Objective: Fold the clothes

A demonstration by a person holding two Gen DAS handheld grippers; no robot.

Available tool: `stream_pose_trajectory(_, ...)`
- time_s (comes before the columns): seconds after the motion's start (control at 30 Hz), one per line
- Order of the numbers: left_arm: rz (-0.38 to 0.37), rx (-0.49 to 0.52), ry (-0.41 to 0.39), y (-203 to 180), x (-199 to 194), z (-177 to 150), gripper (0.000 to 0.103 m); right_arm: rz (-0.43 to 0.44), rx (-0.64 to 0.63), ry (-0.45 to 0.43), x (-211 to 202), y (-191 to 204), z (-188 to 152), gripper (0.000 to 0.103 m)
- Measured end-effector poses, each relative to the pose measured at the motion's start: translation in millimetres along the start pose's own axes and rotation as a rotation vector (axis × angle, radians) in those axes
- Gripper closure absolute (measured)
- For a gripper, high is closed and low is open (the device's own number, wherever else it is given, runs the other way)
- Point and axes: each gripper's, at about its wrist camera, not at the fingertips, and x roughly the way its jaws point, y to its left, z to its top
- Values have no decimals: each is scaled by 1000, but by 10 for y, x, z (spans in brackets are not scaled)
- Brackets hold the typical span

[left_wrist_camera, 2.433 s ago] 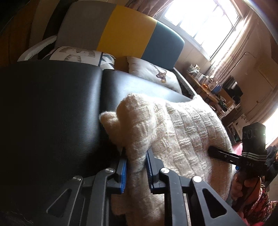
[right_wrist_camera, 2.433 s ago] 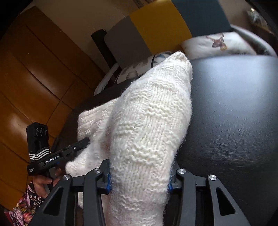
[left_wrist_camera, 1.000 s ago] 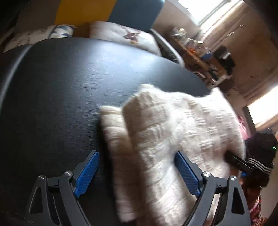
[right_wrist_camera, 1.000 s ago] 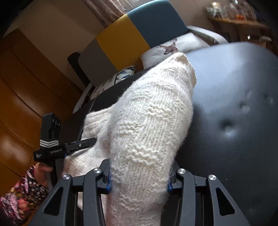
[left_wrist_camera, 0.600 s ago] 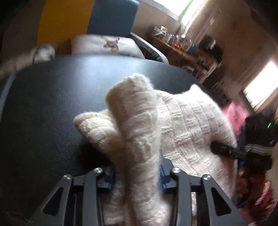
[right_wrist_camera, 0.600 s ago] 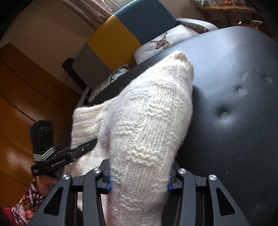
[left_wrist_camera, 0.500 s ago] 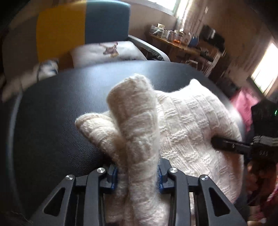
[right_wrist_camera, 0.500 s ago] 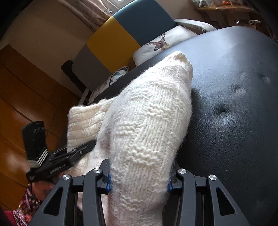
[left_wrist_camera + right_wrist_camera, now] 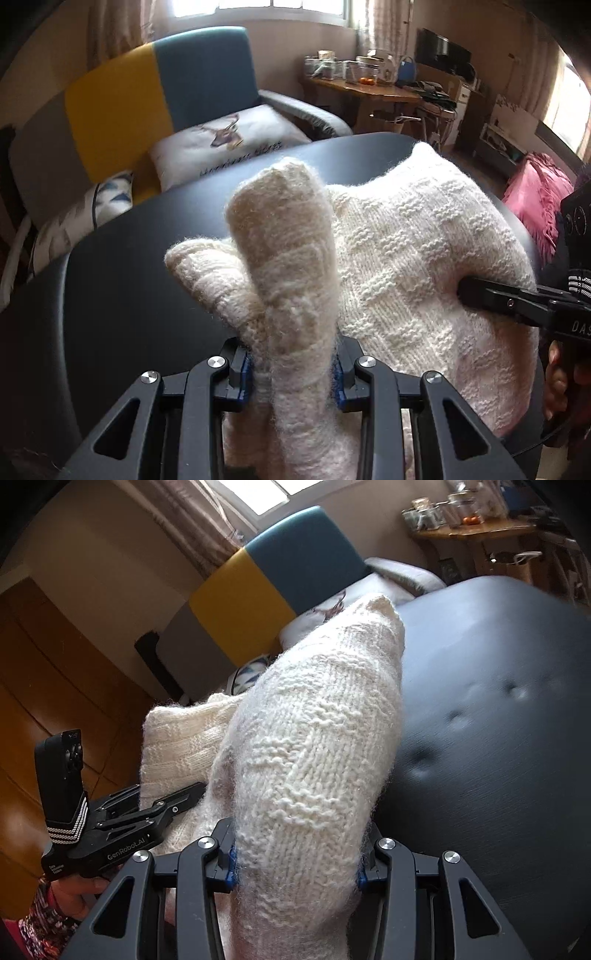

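Black padded surface [image 9: 122, 295] bears cream knit sweater [image 9: 406, 258], bunched, partly lifted.

We see a fuzzy, chunky cream knit sweater [image 9: 399, 258] lying on a smooth black leather-look cushion [image 9: 498, 709] with a faint sheen. Behind that cushion stands a matt cloth-covered chair [image 9: 147, 96]; left of it, glossy wood panelling [image 9: 48, 686].

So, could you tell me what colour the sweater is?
Cream-white sweater, clearest in the left wrist view.
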Motion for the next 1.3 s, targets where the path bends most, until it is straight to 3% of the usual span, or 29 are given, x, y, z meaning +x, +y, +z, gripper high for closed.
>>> stream_pose_trajectory(0.4,-9,161,-35,-970,212,569,71,-69,100,-120,-483,-746,225,58)
stream_pose_trajectory(0.8,-42,283,-24,-1862,733,970,71,-162,179,-206,-1025,-1345,274,58)
stream_pose_trajectory(1.13,-58,329,-9,-2283,1075,1120,71,-203,232,-239,-1233,-1652,286,58)
stream_pose_trajectory(1.3,-83,323,12,-2317,1289,1123,70,-224,261,-251,-1140,-1782,345,58)
